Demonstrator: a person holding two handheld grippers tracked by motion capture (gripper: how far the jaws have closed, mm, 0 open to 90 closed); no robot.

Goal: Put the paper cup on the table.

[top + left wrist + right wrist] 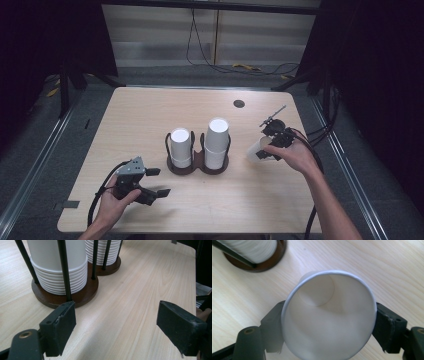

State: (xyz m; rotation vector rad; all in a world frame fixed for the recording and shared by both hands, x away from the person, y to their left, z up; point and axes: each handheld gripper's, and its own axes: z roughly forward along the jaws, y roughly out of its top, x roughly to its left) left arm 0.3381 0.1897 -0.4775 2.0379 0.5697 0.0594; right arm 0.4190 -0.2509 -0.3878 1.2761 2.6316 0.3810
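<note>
A dark wooden two-slot cup holder (197,168) stands mid-table with black wire posts. Its left slot holds a shorter stack of white paper cups (180,145), its right slot a taller stack (217,140). My right gripper (261,151) is to the right of the holder, shut on a single white paper cup (253,150) tilted on its side; in the right gripper view the cup (329,322) sits mouth toward the camera with both pads against its walls. My left gripper (159,182) rests near the front left, open, with nothing between its fingers. Its own view faces the nearer stack (60,267).
A small black round grommet (239,103) sits in the table's far side. The table's right edge (195,277) lies close to the left gripper's line of sight. Cables trail from both grippers, and more cables (240,67) lie on the floor behind the table.
</note>
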